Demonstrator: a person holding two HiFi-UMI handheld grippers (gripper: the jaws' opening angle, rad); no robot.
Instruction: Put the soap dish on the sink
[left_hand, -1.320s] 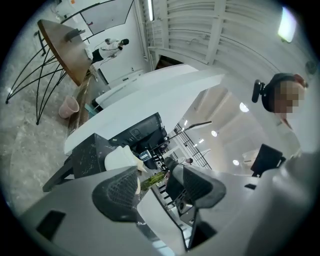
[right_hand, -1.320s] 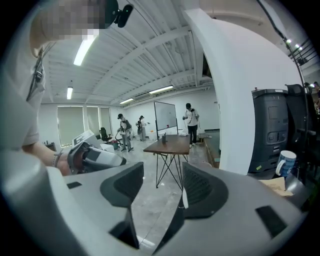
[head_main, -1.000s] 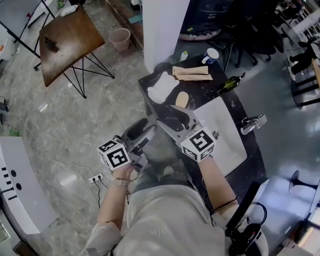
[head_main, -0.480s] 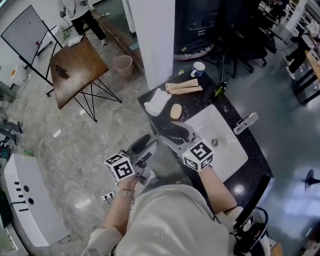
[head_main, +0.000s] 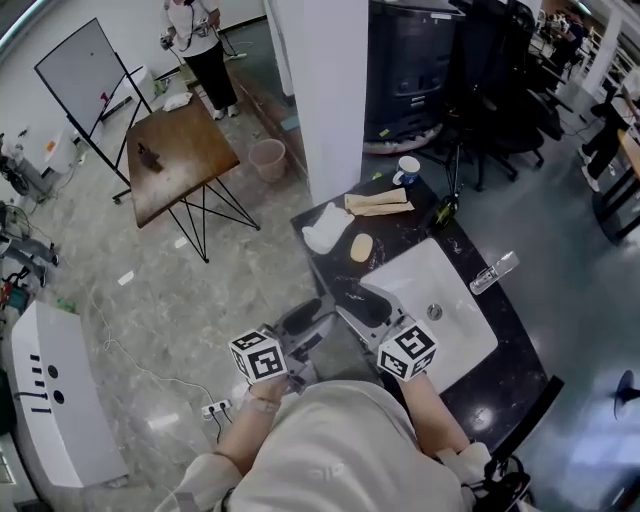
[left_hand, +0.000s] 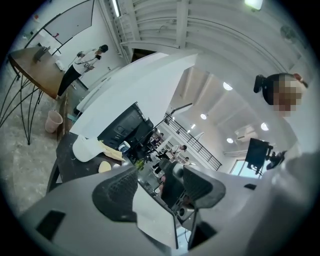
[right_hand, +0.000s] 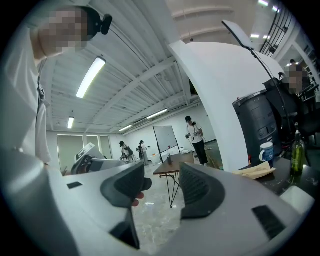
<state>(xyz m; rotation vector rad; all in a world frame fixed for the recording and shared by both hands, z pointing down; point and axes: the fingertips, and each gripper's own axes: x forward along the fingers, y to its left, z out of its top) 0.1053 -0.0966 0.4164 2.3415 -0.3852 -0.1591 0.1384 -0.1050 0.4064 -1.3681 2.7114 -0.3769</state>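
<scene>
Hovering left gripper (head_main: 306, 324), right gripper (head_main: 358, 298): ribbed fingers (right_hand: 200, 192) apart; white soap dish (head_main: 328, 228) on dark counter (head_main: 402, 228).

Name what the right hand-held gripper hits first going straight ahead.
The right hand-held gripper probably meets the floor first, short of the wooden table; the counter lies to its right. Depth is unclear.

A white soap dish (head_main: 328, 228) lies on the counter (head_main: 410, 232) near the sink (head_main: 460, 335).
</scene>
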